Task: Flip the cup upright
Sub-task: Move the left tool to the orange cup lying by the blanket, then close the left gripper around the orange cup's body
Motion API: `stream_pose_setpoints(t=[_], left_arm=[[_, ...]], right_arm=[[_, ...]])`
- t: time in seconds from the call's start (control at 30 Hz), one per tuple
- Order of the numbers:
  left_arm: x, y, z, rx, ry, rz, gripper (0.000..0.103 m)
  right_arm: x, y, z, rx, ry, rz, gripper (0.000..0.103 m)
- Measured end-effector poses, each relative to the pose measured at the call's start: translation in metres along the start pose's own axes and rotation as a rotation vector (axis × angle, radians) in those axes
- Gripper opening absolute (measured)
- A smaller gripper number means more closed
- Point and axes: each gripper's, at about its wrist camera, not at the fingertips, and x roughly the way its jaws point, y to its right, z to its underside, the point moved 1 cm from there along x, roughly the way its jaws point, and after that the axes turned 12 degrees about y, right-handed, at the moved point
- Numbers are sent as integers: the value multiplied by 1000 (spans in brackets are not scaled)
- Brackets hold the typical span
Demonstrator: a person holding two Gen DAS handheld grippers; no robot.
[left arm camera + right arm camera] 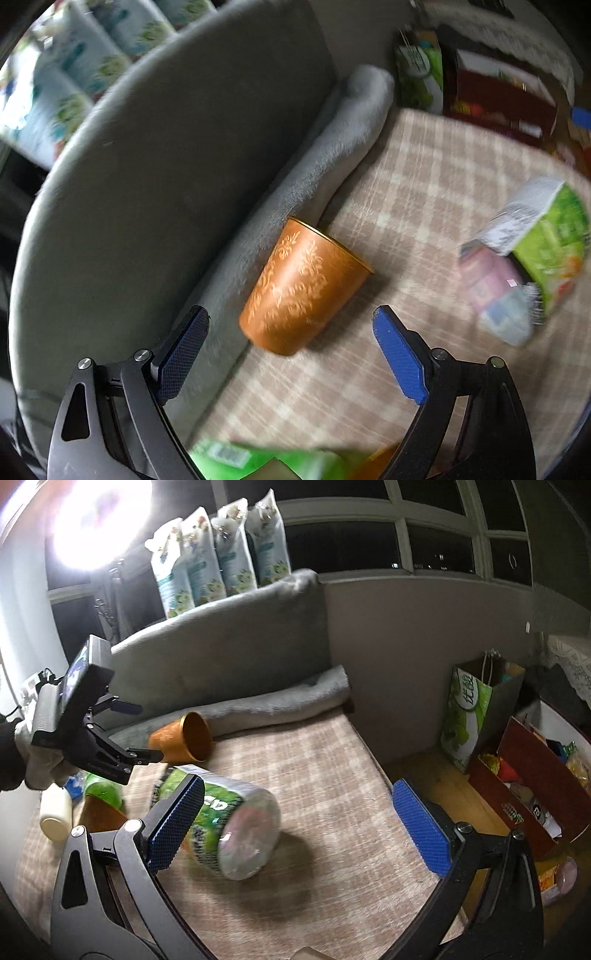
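Note:
An orange cup (301,290) with a pale leaf pattern lies on its side on the checked cloth (424,206), its gold rim pointing away from me and its base towards me. It rests against a rolled grey blanket (317,162). My left gripper (291,328) is open, its blue pads on either side of the cup's base, not touching. In the right wrist view the cup (181,740) lies with its mouth facing the camera, and the left gripper (144,733) is at it. My right gripper (299,812) is open and empty above a green instant-noodle tub (221,819).
The green tub (532,254) lies on its side on the cloth. A grey sofa back (159,177) stands behind the blanket. A white bottle (55,812) and green packets (103,790) lie at the left. A green bag (469,716) and red box (528,775) stand on the floor at right.

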Motion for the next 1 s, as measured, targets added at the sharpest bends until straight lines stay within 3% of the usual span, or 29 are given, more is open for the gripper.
stream_pose_setpoints(t=[0.47,0.5,0.63,1.0], left_arm=[[42,8,-1,180,-60,9,90],[46,8,-2,177,-62,11,90],[57,10,-6,168,-71,36,71],[41,6,3,111,-32,23,68]], right_arm=[[23,10,6,77,-49,-19,103],[24,10,6,79,-50,-17,103],[23,13,5,81,-49,-3,103],[19,16,5,91,-47,8,103]])
